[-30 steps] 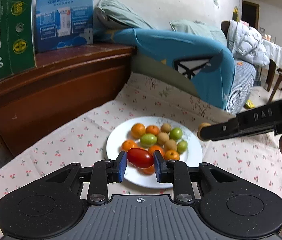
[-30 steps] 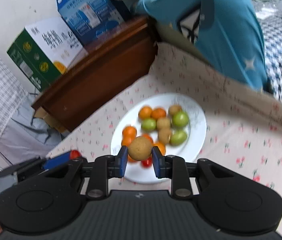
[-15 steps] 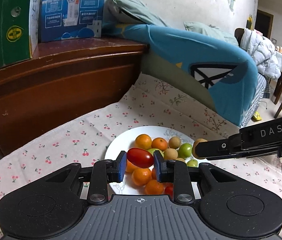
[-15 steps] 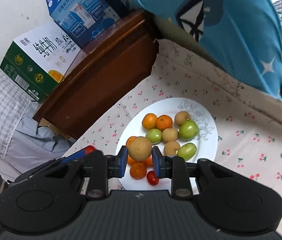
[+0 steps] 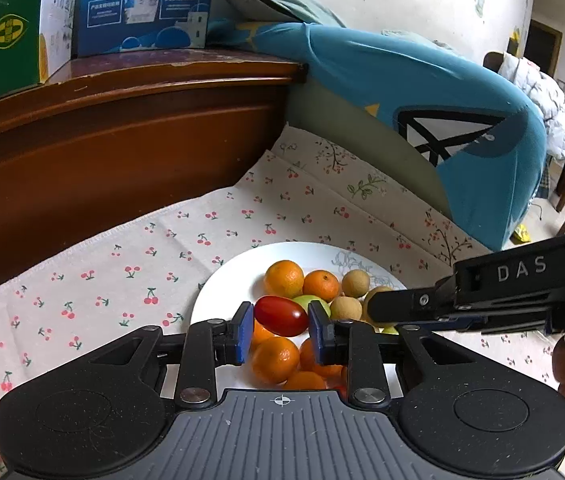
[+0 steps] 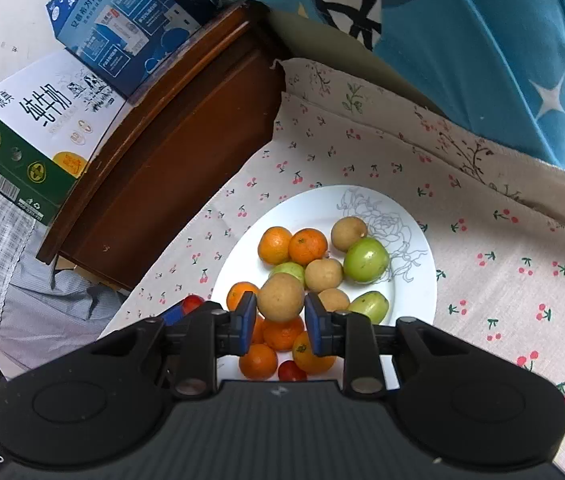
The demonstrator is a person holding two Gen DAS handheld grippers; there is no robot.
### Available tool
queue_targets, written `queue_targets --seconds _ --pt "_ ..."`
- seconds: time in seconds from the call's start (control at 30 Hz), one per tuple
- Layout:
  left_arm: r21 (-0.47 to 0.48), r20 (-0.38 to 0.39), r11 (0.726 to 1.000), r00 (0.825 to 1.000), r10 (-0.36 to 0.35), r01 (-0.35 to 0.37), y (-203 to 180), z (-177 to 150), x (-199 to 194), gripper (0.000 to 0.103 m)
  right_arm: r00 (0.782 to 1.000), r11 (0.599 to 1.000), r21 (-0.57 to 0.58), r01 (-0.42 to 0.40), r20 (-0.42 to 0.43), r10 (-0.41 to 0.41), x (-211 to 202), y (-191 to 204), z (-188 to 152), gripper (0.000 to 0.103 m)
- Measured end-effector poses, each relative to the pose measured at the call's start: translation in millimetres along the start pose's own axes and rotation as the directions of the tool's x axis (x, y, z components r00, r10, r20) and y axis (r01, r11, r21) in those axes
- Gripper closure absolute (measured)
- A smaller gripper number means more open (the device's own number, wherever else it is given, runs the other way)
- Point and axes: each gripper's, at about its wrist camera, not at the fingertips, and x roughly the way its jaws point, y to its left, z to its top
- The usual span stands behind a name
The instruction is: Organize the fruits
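My left gripper (image 5: 280, 330) is shut on a red cherry tomato (image 5: 281, 315) and holds it above the near left part of a white plate (image 5: 226, 280). My right gripper (image 6: 280, 320) is shut on a tan longan (image 6: 280, 297) above the same plate (image 6: 414, 240). The plate holds several small oranges (image 6: 307, 246), green fruits (image 6: 365, 259), longans (image 6: 349, 227) and a cherry tomato (image 6: 291, 371). In the left wrist view the right gripper (image 5: 378, 308) reaches in from the right over the plate. The left gripper's tip with its tomato shows in the right wrist view (image 6: 186, 307).
The plate stands on a cherry-print cloth (image 5: 122, 272). A brown wooden cabinet (image 5: 122, 128) rises at the back left with a green carton (image 5: 10, 36) and a blue carton (image 5: 142, 4) on it. A blue-covered sofa (image 5: 442, 112) lies at the back right.
Both grippers have moved forward and lower toward the plate, each still shut on its fruit. The plate now looks larger and closer in both views.
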Motion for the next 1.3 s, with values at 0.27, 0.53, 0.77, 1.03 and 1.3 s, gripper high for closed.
queue_targets --seconds 0.27,0.53,0.77,1.03,1.3 --pt "-0.032 0.046 0.999 0.998 0.035 -0.034 -1.0 7.9 -15.2 0.034 1.000 1.000 -0.004 0.003 0.023 -0.003 -1.3 0.2 2.9 0.074" --pt "-0.088 0.015 0.991 0.994 0.104 -0.102 -1.2 12.8 -25.5 0.017 0.996 0.995 -0.066 0.072 0.062 -0.068 -9.0 6.9 4.8 0.061" --pt "-0.096 -0.043 0.982 0.987 0.158 -0.161 -4.9 9.2 -31.8 0.012 0.990 0.987 -0.095 0.133 0.069 -0.127 -15.0 9.7 3.3 0.051" --pt "-0.124 -0.085 0.963 0.969 0.231 -0.240 -3.8 10.2 -48.9 0.011 0.977 0.969 -0.148 0.198 0.104 -0.184 -31.1 16.9 1.5 0.041" --pt "-0.138 -0.113 0.944 0.952 0.284 -0.298 -8.6 11.1 -61.4 0.010 0.961 0.936 -0.235 0.264 0.146 -0.234 -45.4 30.4 -2.8 0.032"
